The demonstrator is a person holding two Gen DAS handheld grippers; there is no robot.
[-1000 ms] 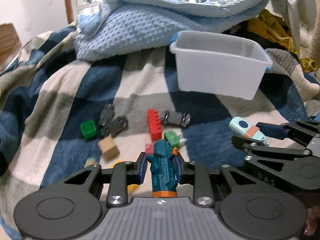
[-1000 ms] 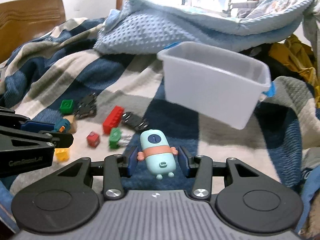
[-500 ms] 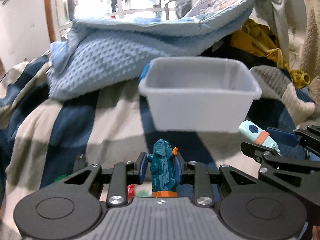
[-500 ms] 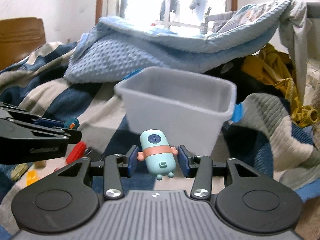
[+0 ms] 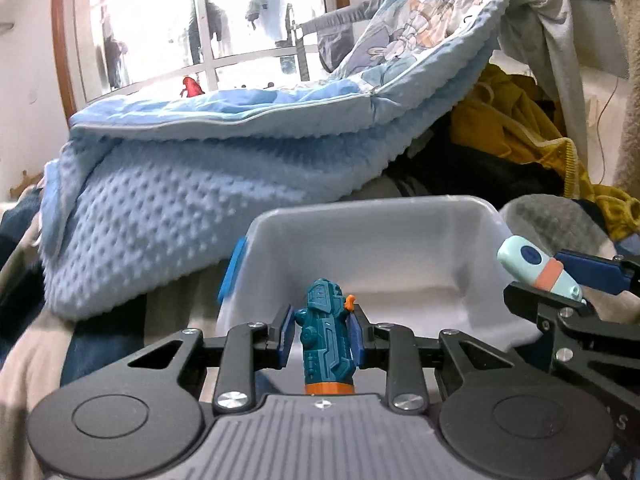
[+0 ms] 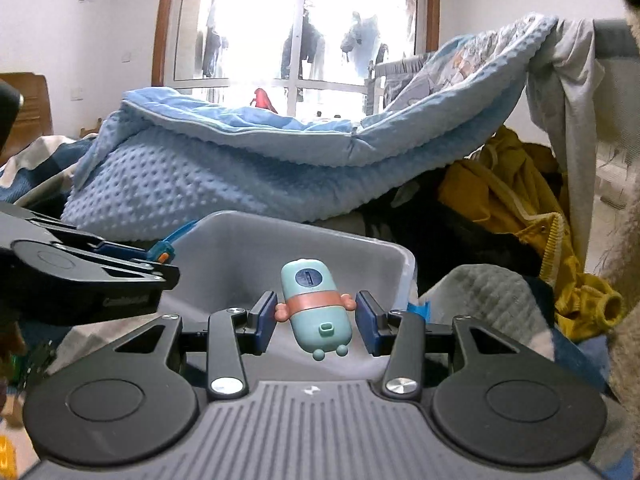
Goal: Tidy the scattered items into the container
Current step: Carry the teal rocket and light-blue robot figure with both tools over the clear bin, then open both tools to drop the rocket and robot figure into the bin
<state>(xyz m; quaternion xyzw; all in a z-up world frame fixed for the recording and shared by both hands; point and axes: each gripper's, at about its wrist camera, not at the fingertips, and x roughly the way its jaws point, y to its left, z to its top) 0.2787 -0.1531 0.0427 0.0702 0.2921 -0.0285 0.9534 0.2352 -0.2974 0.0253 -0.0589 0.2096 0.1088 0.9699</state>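
Two grippers, two toys, both right at the white container (image 5: 372, 240) now! The left gripper (image 5: 323, 334) has its blue pads clamped on a teal robot figure (image 5: 326, 344), which stands upright between them, orange base toward the camera, a little orange nub on its shoulder. Straight ahead of it sits the container, its hollow showing pale and bare as far as this view reaches, with a blue handle (image 5: 231, 276) on its left end.

Over on the right, the right gripper (image 6: 316, 318) pinches a mint-green capsule toy (image 6: 316, 312) by the pink band around its middle, the band's knobs against the blue pads. It tilts slightly, dark round face on top, two small feet hanging toward the camera. From this side the container fills the ground just beyond the toy, rim curving away to the right.

Each camera catches the other tool: the capsule toy pokes in at the right edge of the left view, and the robot figure's teal-and-orange tip peeks past the black frame at the left of the right view, close to the container's near-left corner.

Behind it all a dotted blue blanket (image 6: 224, 180) heaps up across the bed, a mustard-yellow garment (image 6: 516, 216) is bunched to the right, and a bright window (image 6: 296, 24) glares at the back.
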